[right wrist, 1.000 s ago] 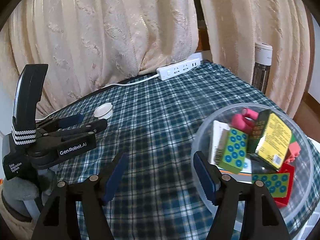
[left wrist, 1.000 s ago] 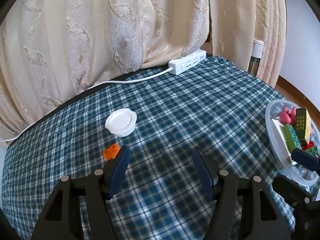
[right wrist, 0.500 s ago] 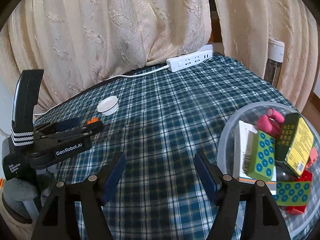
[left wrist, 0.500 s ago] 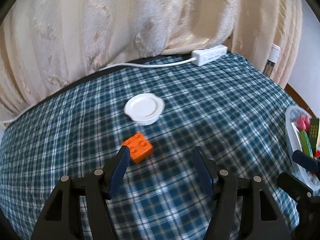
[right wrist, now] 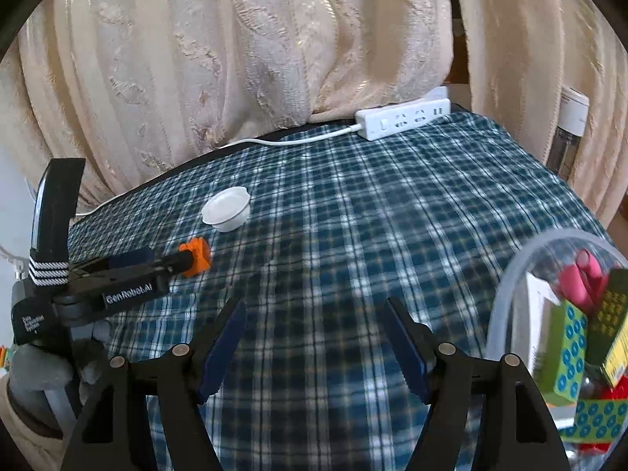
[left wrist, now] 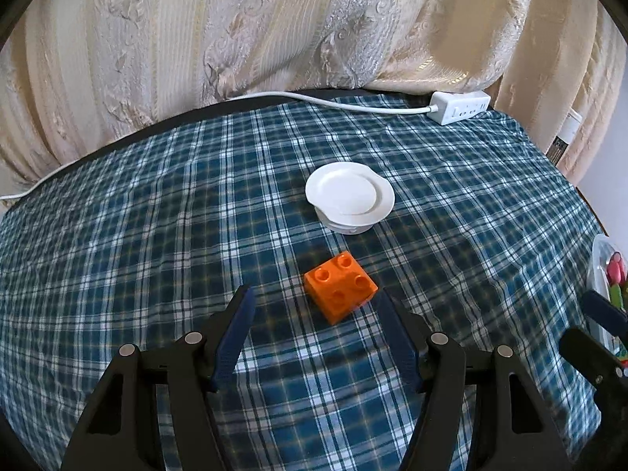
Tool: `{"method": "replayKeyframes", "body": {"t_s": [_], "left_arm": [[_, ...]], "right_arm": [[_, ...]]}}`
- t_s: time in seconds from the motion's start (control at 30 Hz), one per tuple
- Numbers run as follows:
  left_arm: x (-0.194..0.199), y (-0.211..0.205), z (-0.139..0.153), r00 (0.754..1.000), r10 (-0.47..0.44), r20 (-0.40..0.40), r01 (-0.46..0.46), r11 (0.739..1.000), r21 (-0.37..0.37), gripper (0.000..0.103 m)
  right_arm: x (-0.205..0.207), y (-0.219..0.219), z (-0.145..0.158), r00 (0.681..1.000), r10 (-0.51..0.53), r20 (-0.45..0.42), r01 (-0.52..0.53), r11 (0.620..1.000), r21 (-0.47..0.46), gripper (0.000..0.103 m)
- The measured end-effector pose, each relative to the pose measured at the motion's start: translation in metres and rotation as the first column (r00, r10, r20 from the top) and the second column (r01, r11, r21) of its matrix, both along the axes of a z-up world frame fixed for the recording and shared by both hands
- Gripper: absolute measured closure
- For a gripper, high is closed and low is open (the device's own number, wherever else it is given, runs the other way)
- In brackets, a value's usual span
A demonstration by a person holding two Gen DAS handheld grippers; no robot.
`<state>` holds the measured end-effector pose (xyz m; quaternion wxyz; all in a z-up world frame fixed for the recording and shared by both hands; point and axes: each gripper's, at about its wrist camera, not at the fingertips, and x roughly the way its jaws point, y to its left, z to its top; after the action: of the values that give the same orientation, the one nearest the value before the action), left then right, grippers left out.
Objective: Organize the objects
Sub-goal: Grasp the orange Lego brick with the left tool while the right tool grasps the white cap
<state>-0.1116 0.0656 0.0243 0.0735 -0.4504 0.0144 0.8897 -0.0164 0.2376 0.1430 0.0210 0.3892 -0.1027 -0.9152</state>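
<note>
An orange brick [left wrist: 340,291] lies on the plaid-covered counter [left wrist: 157,216], toward its middle, just ahead of the left gripper [left wrist: 314,306], in line with the gap between the fingers [left wrist: 235,325] and nearer the right-hand one; they stand wide apart and touch nothing. A white lid [left wrist: 349,201] sits just beyond the brick. The right gripper [right wrist: 314,322] hovers over bare cloth, fingers wide and empty, with a clear bowl [right wrist: 506,286] of toys at the counter's right edge beside it.
</note>
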Motion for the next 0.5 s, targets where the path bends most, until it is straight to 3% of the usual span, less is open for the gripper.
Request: {"method": "replayKeyframes", "body": {"t_s": [0.43, 0.5], "left_arm": [[-0.014, -0.001, -0.017, 0.999, 0.004, 0.04, -0.005, 1.0, 0.022, 0.037], [-0.014, -0.001, -0.017, 1.0, -0.002, 0.031, 0.001, 1.0, 0.019, 0.042]], "right_arm": [[-0.028, -0.002, -0.007, 1.0, -0.007, 0.018, 0.007, 1.0, -0.002, 0.028], [-0.034, -0.003, -0.007, 1.0, -0.007, 0.018, 0.007, 1.0, 0.004, 0.028]]}}
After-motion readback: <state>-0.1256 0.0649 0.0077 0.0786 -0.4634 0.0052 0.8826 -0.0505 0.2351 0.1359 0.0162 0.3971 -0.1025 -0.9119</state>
